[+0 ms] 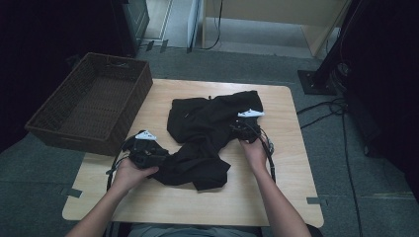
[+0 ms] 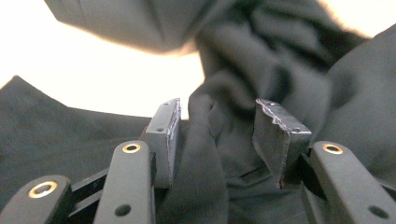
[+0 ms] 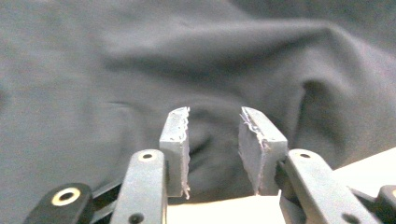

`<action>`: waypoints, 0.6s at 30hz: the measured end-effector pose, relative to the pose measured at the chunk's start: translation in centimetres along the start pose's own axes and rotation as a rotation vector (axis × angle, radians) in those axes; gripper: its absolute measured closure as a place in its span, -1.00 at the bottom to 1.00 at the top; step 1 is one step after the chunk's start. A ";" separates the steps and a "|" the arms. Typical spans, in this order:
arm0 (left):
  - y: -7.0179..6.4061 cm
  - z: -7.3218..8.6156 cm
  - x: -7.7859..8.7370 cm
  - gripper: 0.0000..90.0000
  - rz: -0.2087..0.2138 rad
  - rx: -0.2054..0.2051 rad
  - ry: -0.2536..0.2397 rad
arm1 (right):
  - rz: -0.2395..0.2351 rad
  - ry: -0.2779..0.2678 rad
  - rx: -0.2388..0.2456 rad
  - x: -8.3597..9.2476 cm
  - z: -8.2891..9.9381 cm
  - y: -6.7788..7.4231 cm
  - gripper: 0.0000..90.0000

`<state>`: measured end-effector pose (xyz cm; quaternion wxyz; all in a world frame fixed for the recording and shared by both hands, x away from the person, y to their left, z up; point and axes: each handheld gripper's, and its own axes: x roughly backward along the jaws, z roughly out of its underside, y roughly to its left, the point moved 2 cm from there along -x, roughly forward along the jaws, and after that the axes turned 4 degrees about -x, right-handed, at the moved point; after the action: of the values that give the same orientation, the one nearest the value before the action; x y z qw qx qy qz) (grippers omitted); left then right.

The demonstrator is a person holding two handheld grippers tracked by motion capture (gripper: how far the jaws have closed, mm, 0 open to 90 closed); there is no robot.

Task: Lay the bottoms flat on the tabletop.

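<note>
Bench [image 1: 247,197]: black garment [image 1: 202,133] lies crumpled mid-surface; basket [image 1: 123,106] at the far-left corner. Left tool [image 2: 217,126]: jaws parted, a fold bunched between them, left pad touching cloth, grip unconfirmed. Right tool [image 3: 212,135]: jaws apart at the garment's right edge, nothing pinched. Risk: a lift now could drop the fold or drag the heap sideways.

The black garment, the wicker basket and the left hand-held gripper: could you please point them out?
black garment [image 1: 207,123], high view, on its crumpled middle.
wicker basket [image 1: 129,106], high view, on its right wall.
left hand-held gripper [image 2: 219,135], left gripper view, midway between its fingertips.
</note>
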<state>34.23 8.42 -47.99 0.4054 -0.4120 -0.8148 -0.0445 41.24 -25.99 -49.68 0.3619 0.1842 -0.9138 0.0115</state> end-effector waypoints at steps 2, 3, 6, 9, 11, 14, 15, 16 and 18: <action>-0.2 -1.3 0.4 0.14 -0.010 -0.012 -0.022 | -0.035 -0.017 0.017 1.6 0.0 1.5 0.41; -0.2 -1.3 0.4 0.13 -0.010 -0.012 -0.022 | -0.035 -0.017 0.017 1.6 0.0 1.5 0.41; -0.3 -2.4 0.0 0.11 -0.013 -0.012 -0.023 | -0.092 -0.018 0.034 2.6 0.5 3.1 0.41; -0.9 -3.2 -0.5 0.08 0.008 -0.006 -0.041 | -0.177 -0.009 0.015 3.2 1.5 5.0 0.25; -1.3 -3.5 -1.0 0.08 0.005 -0.020 -0.041 | -0.225 0.006 0.030 3.5 2.4 6.2 0.24; -1.8 -3.4 -2.1 0.09 0.030 -0.019 -0.025 | -0.272 0.047 0.051 3.5 3.7 7.8 0.23; -2.0 -3.1 -2.5 0.09 0.038 -0.023 -0.015 | -0.288 0.062 0.055 3.2 4.1 8.2 0.23; -2.1 -2.5 -3.1 0.09 0.040 -0.025 -0.005 | -0.287 0.112 0.083 2.7 4.9 8.9 0.25; -2.0 -2.2 -3.4 0.09 0.046 -0.017 0.001 | -0.293 0.137 0.086 2.4 5.3 9.1 0.39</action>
<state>35.26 4.05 -48.35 0.4034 -0.4340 -0.8044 -0.0421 33.00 -19.14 -50.95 0.4131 0.3294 -0.8490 0.0101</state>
